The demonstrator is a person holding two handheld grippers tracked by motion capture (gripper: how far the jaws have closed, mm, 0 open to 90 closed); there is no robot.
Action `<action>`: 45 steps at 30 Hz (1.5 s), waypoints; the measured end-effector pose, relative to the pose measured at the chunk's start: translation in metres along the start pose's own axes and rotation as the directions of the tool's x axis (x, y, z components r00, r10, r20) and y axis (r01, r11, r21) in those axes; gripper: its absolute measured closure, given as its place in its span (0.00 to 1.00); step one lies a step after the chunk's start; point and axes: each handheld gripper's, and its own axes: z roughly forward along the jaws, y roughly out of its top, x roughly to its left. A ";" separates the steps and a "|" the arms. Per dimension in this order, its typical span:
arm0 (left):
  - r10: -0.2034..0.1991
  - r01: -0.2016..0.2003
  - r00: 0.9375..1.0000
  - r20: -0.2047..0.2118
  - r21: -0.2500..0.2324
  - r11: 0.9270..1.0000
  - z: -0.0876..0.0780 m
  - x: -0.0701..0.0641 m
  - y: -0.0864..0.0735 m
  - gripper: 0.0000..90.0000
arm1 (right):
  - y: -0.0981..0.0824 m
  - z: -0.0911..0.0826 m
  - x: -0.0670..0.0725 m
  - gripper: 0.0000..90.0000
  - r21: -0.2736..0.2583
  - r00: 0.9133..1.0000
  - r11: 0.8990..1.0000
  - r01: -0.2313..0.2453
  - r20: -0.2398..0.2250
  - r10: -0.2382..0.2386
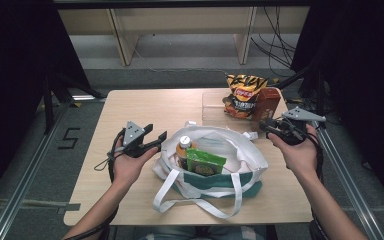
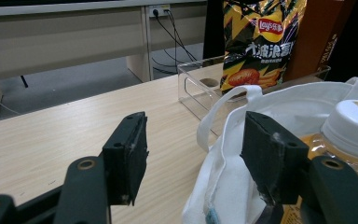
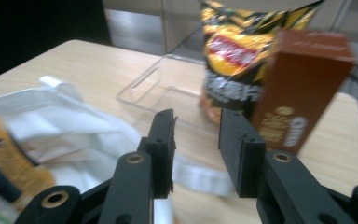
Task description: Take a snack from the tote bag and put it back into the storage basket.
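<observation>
Left claw (image 1: 155,139): jaws spread, nothing between them, held at the left rim of the white tote bag (image 1: 240,155), whose edge lies just past its right jaw. Inside the bag, right of this claw, stand an orange drink bottle (image 1: 183,148) with a white cap and a green packet (image 1: 205,162); these appear already packed.

Right claw (image 1: 266,125): jaws partly drawn in, nothing pinched between them, pointing at the brown carton (image 1: 267,104), which stands just ahead of it. The chip bag (image 1: 241,95) stands upright touching the carton's left side, both in a clear tray (image 1: 211,106) on the bench (image 1: 130,110).

Judgement: packing looks about half done; carton and chip bag remain outside the bag. The carton is the likely next pick.

Obstructions: the bag's strap (image 3: 200,175) lies below the right claw; the tray wall and the leaning chip bag crowd the carton's left side.
</observation>
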 end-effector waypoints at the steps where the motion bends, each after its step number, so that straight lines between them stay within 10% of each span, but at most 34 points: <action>1: 0.004 -0.004 1.000 0.004 0.002 1.000 0.000 0.000 0.000 0.44 | -0.002 0.000 0.003 0.73 0.005 1.000 1.000 0.001 -0.015 -0.001; 20: 0.011 -0.011 1.000 0.010 -0.001 1.000 0.003 -0.001 0.000 0.44 | -0.018 0.000 0.038 0.63 0.004 0.987 0.999 0.039 -0.156 -0.038; 45: 0.020 -0.020 1.000 0.013 0.000 1.000 0.002 -0.004 0.002 0.44 | -0.027 0.000 0.076 0.58 0.056 0.938 0.996 0.074 -0.342 -0.051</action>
